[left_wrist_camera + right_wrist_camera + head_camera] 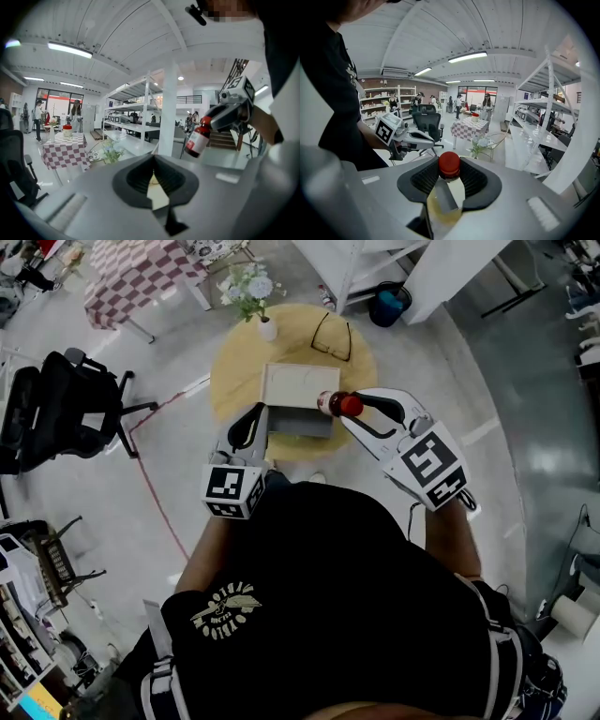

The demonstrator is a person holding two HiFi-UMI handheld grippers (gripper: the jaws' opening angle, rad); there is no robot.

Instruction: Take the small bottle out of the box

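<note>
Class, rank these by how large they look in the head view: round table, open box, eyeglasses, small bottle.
1. round table, largest.
2. open box.
3. eyeglasses and small bottle look close; the bottle is held up nearer the camera, so I leave those two unranked.

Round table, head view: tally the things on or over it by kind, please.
box: 1
small bottle, held by the right gripper: 1
eyeglasses: 1
vase of flowers: 1
Total: 4
</note>
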